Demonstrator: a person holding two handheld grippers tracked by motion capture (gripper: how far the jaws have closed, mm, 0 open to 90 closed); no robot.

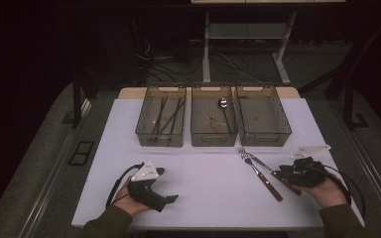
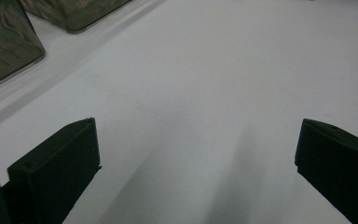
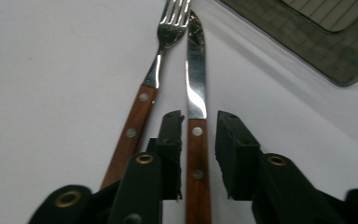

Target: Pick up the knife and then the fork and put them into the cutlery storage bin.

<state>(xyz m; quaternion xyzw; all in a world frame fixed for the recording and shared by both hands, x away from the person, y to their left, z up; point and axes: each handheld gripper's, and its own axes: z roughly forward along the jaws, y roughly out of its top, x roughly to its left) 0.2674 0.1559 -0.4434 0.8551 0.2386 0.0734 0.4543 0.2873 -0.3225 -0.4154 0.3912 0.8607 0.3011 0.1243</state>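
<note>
A knife (image 1: 265, 165) and a fork (image 1: 262, 178), both steel with wooden handles, lie side by side on the white table at the front right. My right gripper (image 1: 284, 172) sits low over the knife's handle. In the right gripper view, its jaws (image 3: 199, 122) straddle the knife handle (image 3: 197, 163) narrowly, a thin strip of table showing on one side, while the fork (image 3: 142, 100) lies just left of them. My left gripper (image 1: 167, 184) rests at the front left, its jaws wide apart over bare table (image 2: 196, 154) with nothing between them.
Three smoky clear bins stand in a row at the table's back. The left bin (image 1: 159, 140) holds dark sticks, the middle bin (image 1: 213, 140) a spoon (image 1: 223, 103) and a wooden piece, and the right bin (image 1: 265, 139) looks empty.
</note>
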